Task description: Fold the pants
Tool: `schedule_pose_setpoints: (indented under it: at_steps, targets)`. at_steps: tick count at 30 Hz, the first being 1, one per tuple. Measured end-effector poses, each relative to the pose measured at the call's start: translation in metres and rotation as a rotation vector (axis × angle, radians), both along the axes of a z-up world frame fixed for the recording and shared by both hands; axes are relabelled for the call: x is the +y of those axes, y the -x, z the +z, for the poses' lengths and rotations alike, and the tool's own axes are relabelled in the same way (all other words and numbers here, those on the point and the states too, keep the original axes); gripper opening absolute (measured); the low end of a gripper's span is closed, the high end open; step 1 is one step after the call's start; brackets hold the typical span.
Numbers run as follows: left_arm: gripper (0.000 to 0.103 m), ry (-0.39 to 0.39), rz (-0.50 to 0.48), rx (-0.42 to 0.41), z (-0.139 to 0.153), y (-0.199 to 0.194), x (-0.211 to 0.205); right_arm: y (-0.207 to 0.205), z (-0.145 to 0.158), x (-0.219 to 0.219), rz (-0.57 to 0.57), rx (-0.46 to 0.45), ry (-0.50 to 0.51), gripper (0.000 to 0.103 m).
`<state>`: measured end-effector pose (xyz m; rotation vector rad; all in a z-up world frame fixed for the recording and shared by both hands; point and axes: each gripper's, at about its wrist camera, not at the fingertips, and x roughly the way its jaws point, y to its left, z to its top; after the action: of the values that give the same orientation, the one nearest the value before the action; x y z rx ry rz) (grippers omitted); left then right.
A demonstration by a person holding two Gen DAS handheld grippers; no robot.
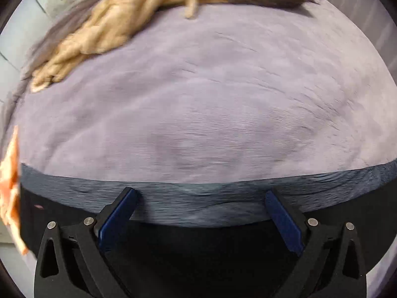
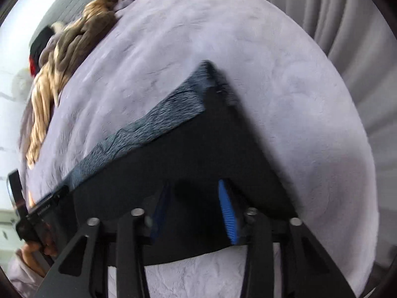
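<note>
While pants [image 2: 148, 173] lie flat, heaped clothes [image 1: 104, 29] sit well apart.

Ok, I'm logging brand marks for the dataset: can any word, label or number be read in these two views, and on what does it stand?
Small white lettering on the black housing held by a hand, at the left edge of the right wrist view: too blurred to read.
Pants and blanket: no text visible in either view.
</note>
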<state>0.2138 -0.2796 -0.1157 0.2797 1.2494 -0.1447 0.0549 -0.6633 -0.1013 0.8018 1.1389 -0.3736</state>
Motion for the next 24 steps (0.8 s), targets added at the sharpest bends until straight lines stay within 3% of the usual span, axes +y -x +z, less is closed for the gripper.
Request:
schedule_pose_setpoints:
  at_steps: [3,5,6,10,14,15,17,19,22,24]
  targets:
    - [0.103,-0.041,0.017,-0.034,0.024,0.009,0.061,0.02,0.02,-0.007,-0.05,-0.027,-0.02,0.037]
    - [0.103,-0.078,0.042,-0.036,0.027,0.017,0.099,0.026,0.028,0.007,-0.01,-0.058,-0.1,0.057]
    - [0.103,-0.104,0.061,-0.032,0.029,0.021,0.121,0.028,0.03,0.016,0.008,-0.078,-0.144,0.058]
    - [0.103,-0.166,0.161,-0.03,0.027,0.033,0.212,0.014,0.018,0.115,0.137,-0.172,-0.438,0.058]
    - [0.103,-0.247,0.231,0.011,-0.007,0.02,0.281,-0.013,-0.019,0.233,0.22,-0.164,-0.691,0.058]
    - [0.103,-0.235,0.227,0.058,-0.02,0.023,0.295,-0.023,-0.026,0.258,0.232,-0.151,-0.722,0.058]
    - [0.103,-0.086,0.213,0.061,-0.029,0.024,0.316,-0.035,-0.047,0.298,0.212,-0.125,-0.781,0.058]
    - [0.103,-0.084,0.171,0.059,-0.029,0.024,0.315,-0.041,-0.06,0.317,0.171,-0.104,-0.824,0.058]
    - [0.103,-0.098,0.1,0.031,-0.031,0.025,0.309,-0.048,-0.063,0.328,0.161,-0.085,-0.783,0.058]
    - [0.103,-0.064,0.094,0.035,-0.032,0.026,0.312,-0.05,-0.061,0.33,0.17,-0.066,-0.751,0.058]
